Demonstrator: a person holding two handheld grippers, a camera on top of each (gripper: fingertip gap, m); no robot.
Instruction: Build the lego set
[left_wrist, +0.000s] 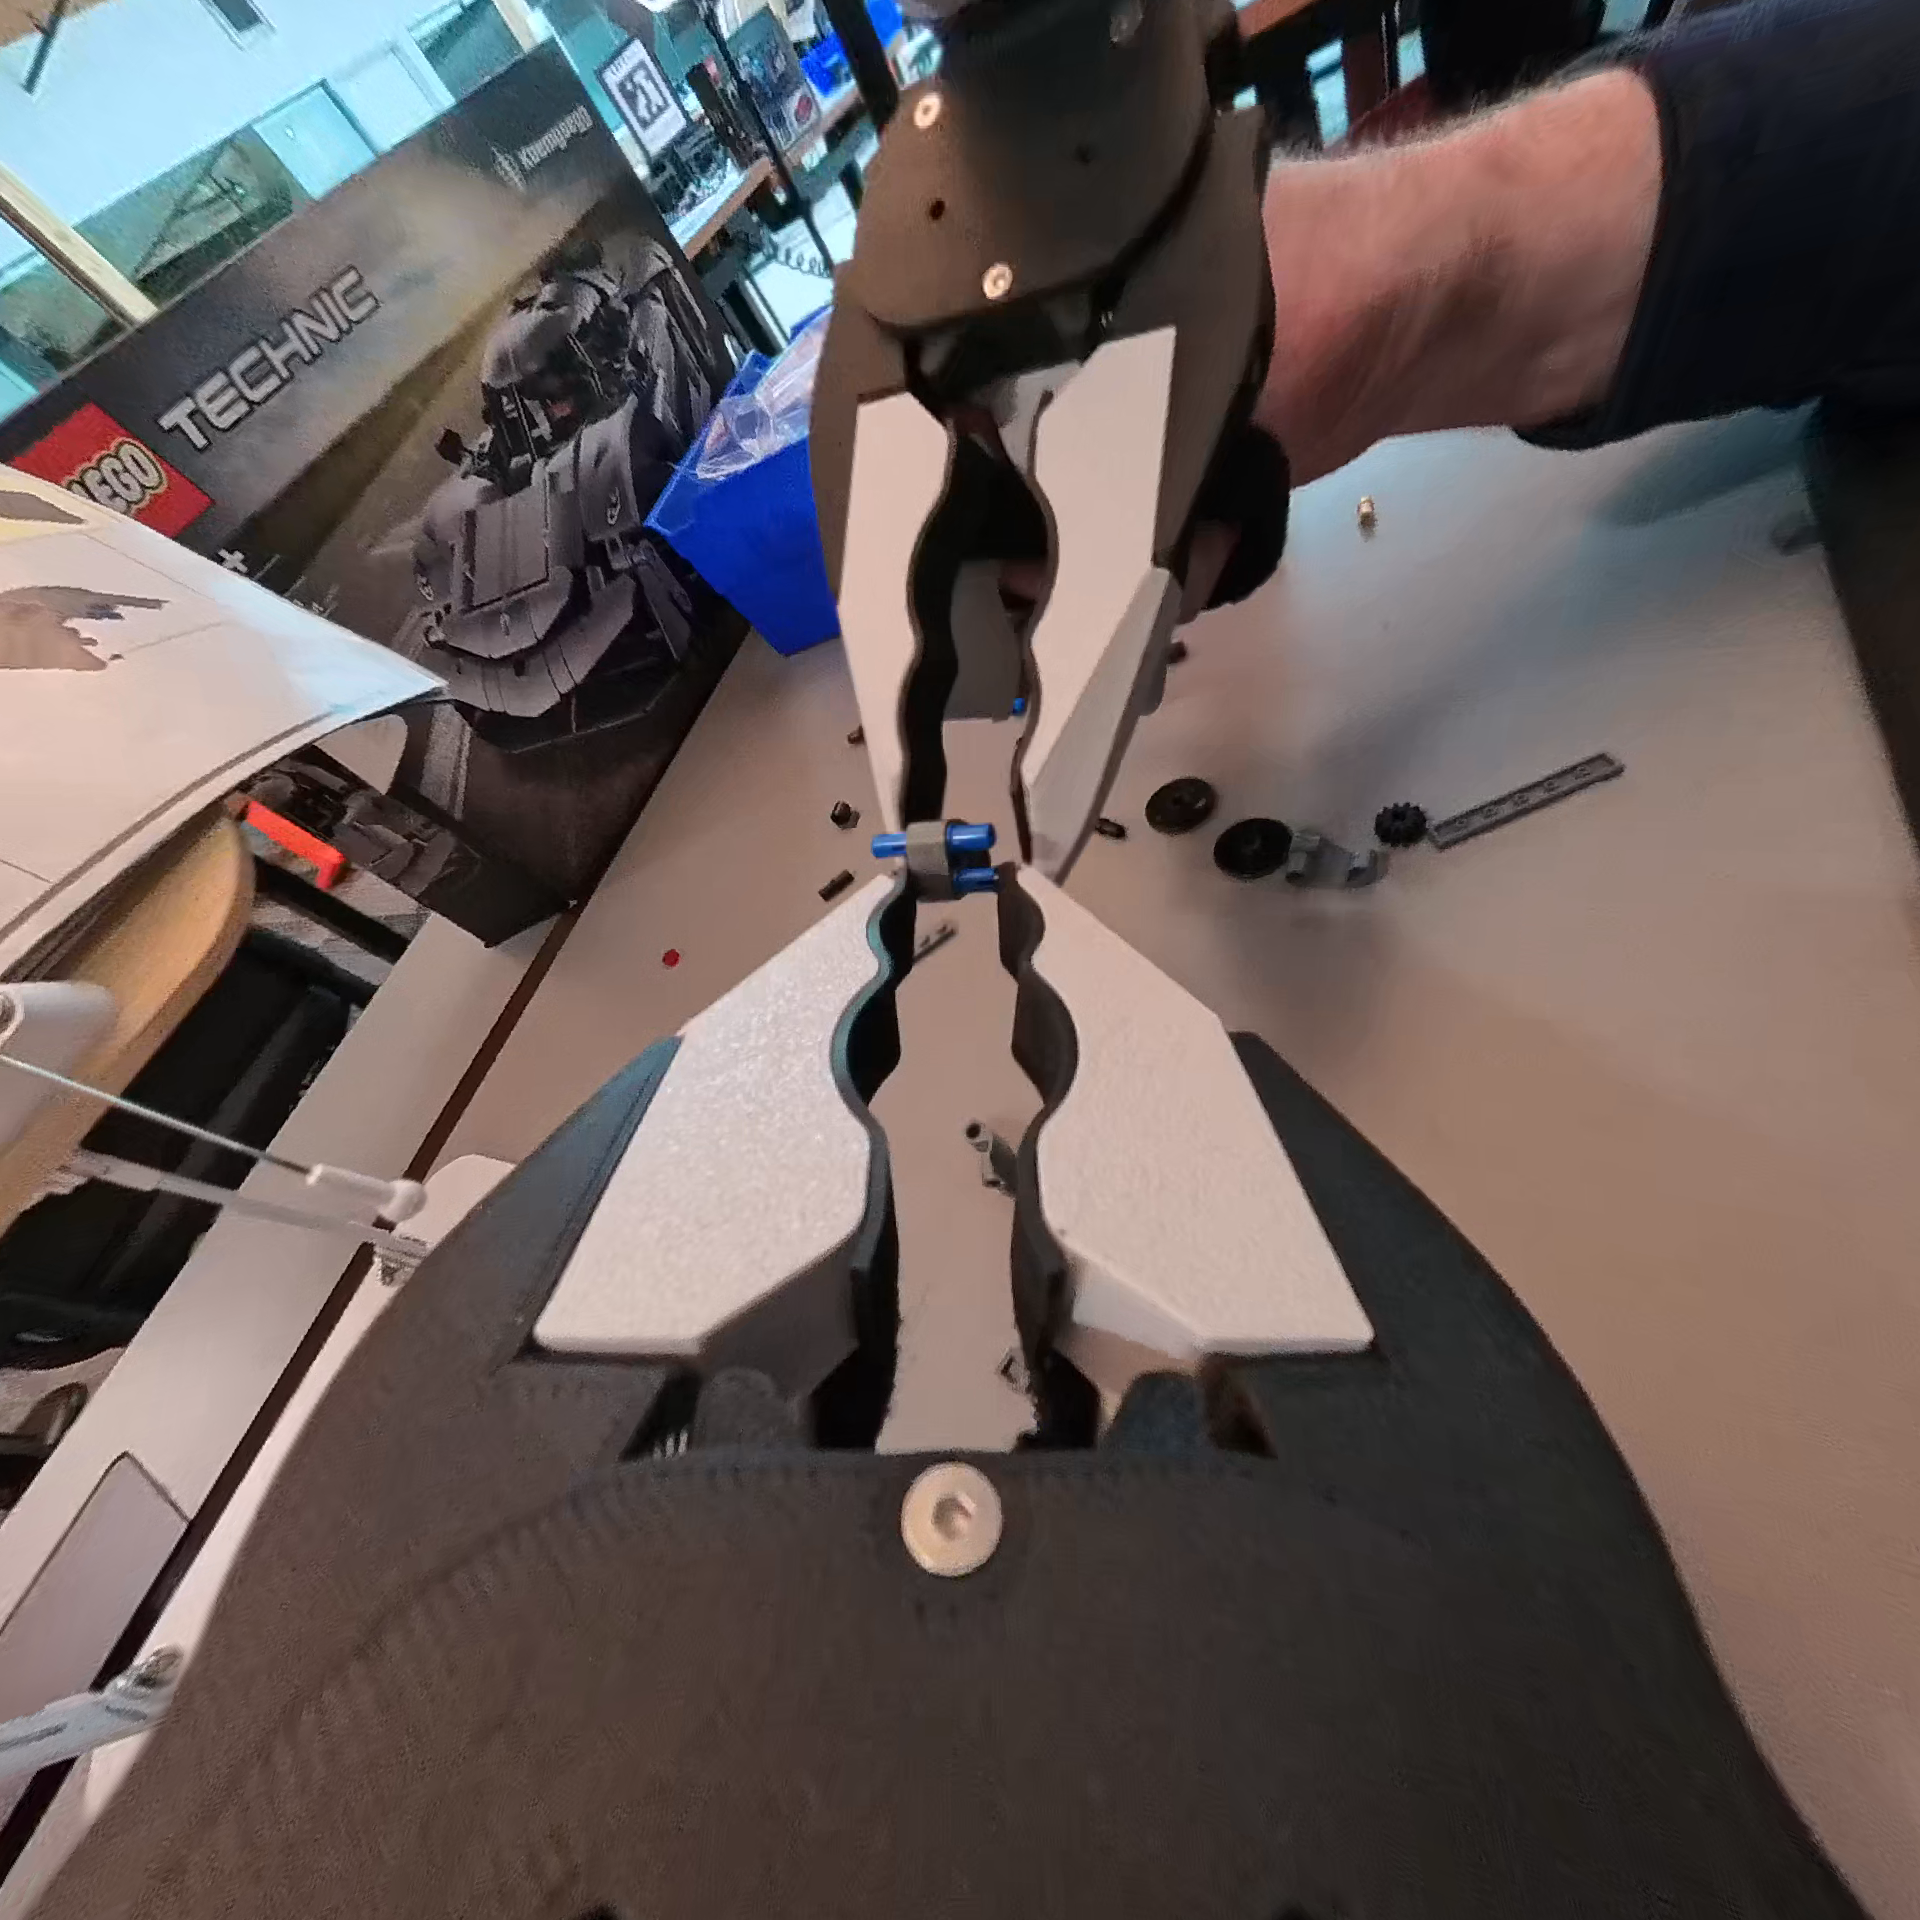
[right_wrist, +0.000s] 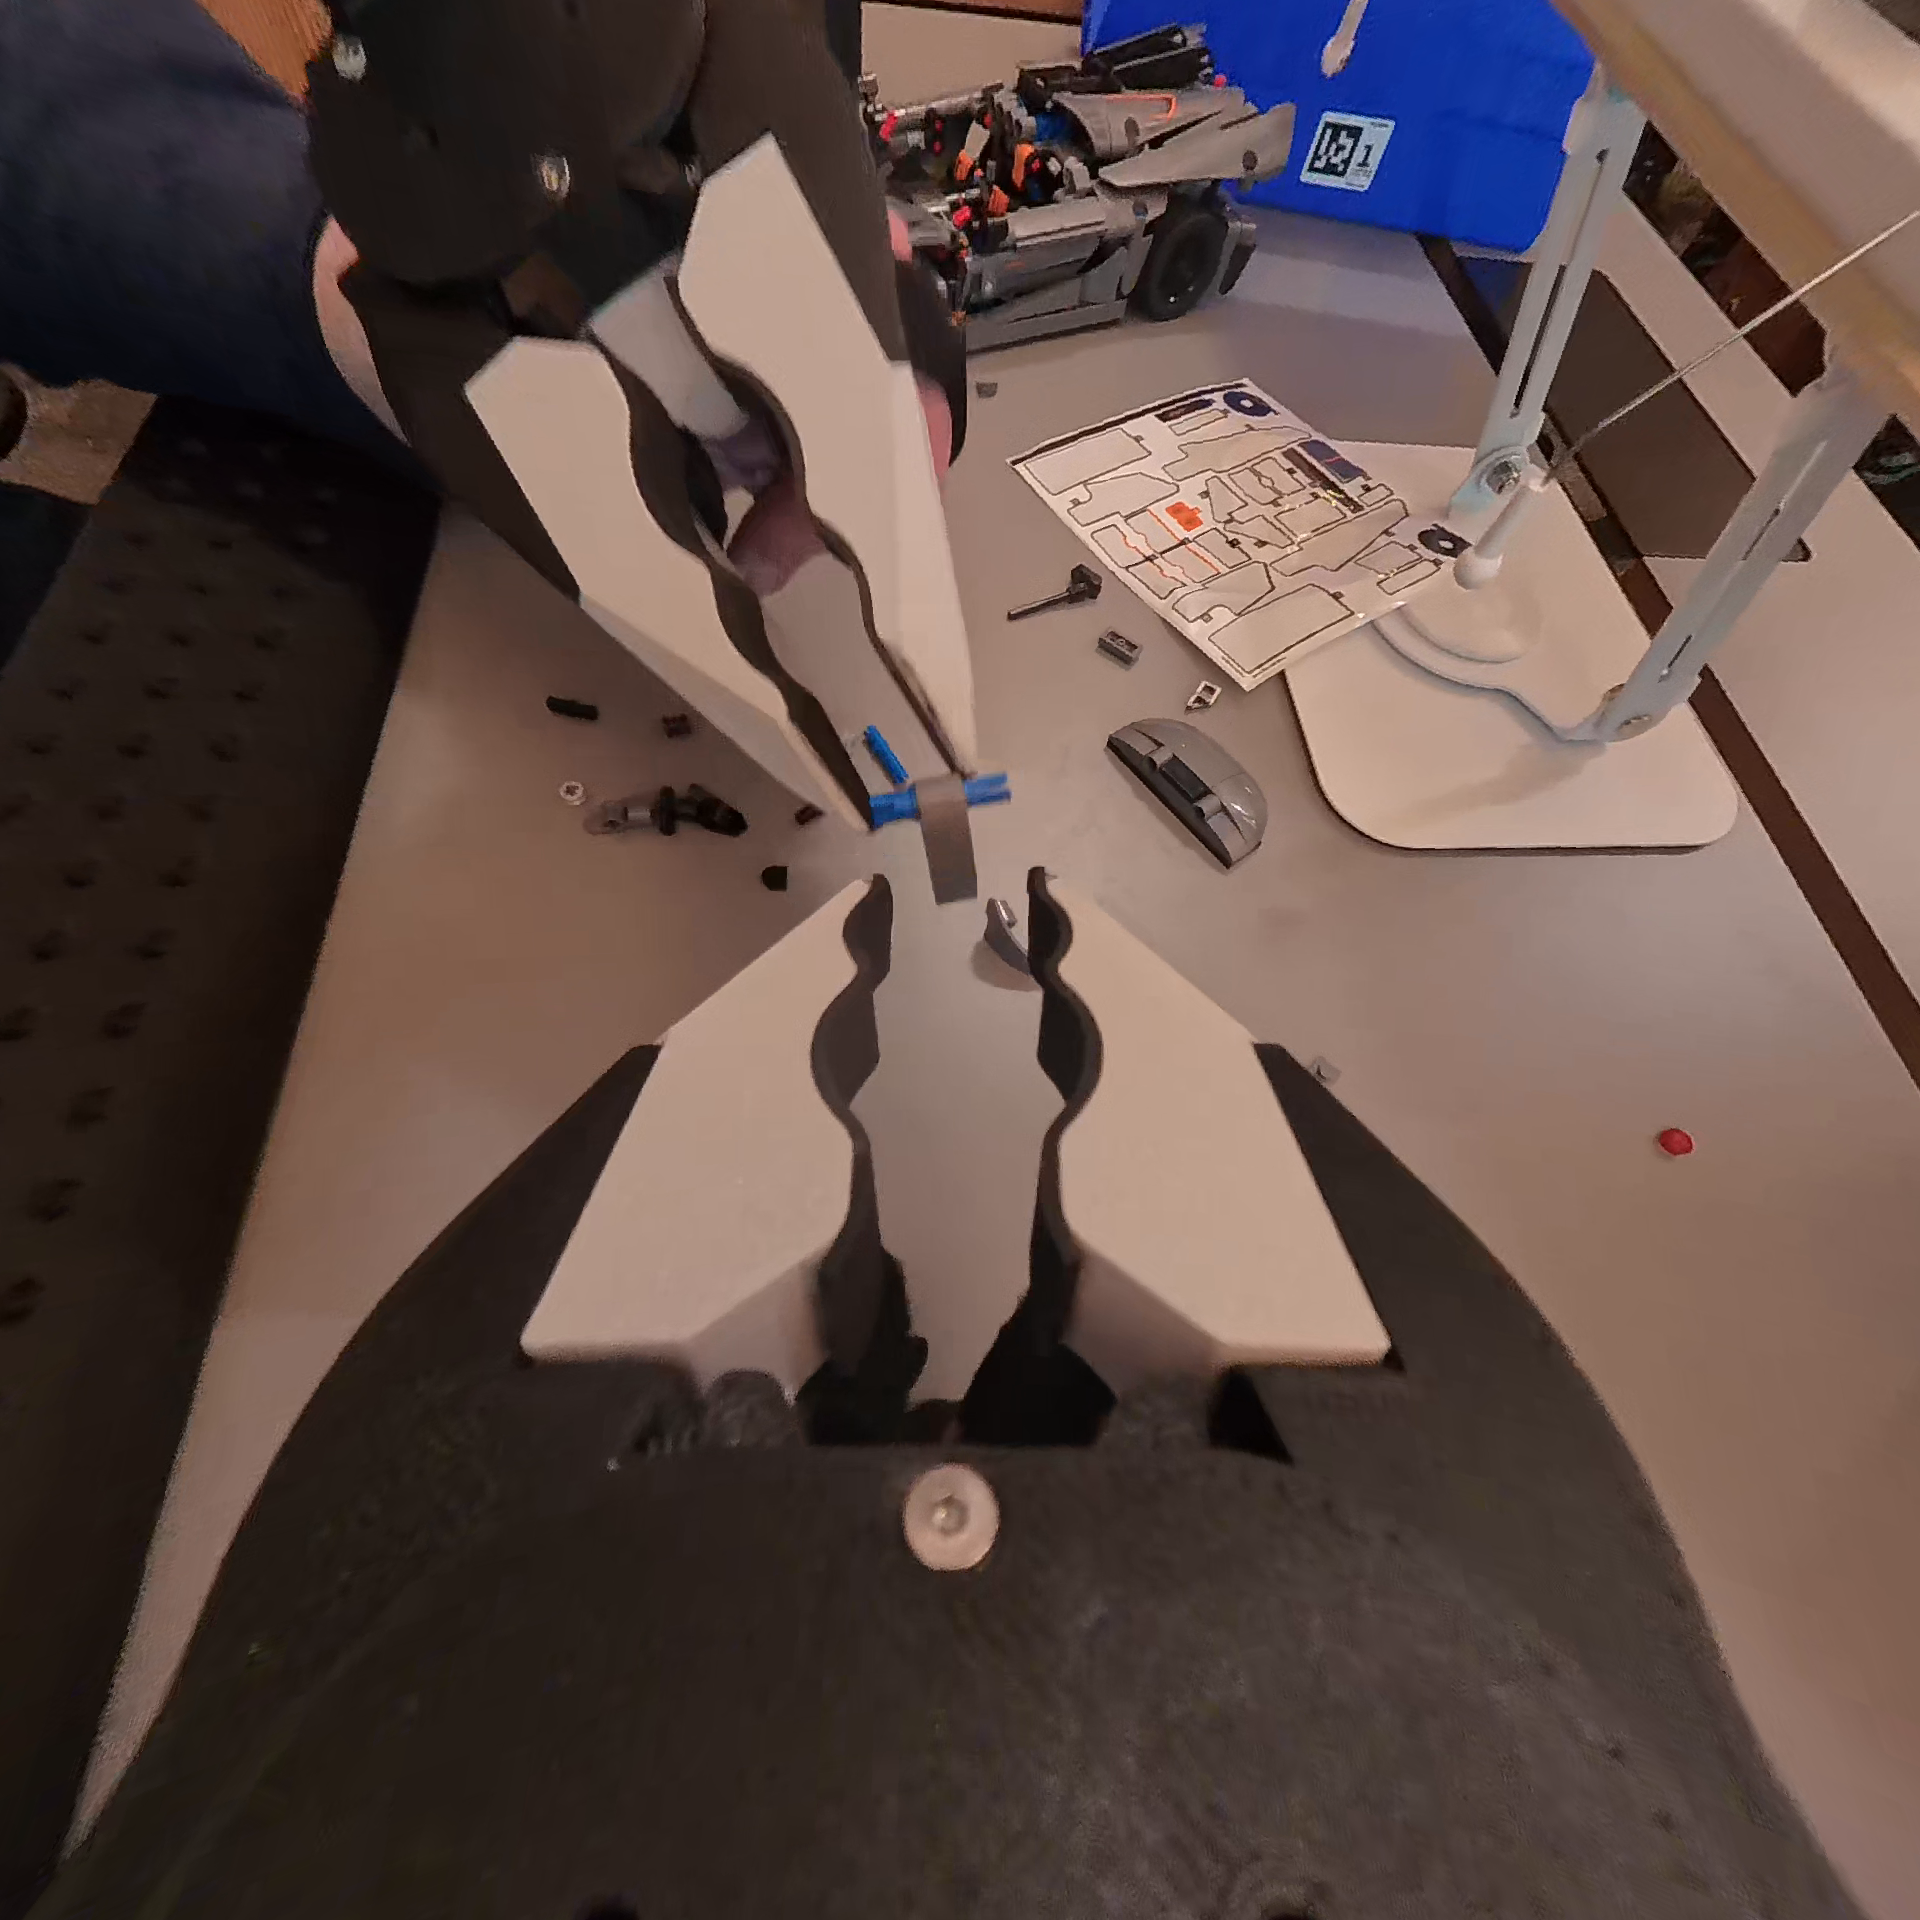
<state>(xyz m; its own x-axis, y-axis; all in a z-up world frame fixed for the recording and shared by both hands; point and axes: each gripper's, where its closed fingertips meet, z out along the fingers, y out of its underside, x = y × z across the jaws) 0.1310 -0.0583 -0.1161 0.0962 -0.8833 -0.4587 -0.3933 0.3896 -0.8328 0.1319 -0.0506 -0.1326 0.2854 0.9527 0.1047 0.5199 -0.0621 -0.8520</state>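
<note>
Left gripper (left_wrist: 956, 885) is pinched nearly closed at my fingertips on a small grey connector (left_wrist: 933, 857) with blue pins (left_wrist: 975, 831) sticking out both sides, held above the table (right_wrist: 1351, 1039). Right gripper (right_wrist: 958, 878) faces it tip to tip, parted a little and empty, the connector's lower end just ahead of its gap. Beyond it stands the part-built car (right_wrist: 1070, 208).

You're in a lab or workshop: glass partitions (left_wrist: 156, 208) upper left, cluttered benches (left_wrist: 748, 177) behind, a marker-tagged blue bin (right_wrist: 1455, 114).
</note>
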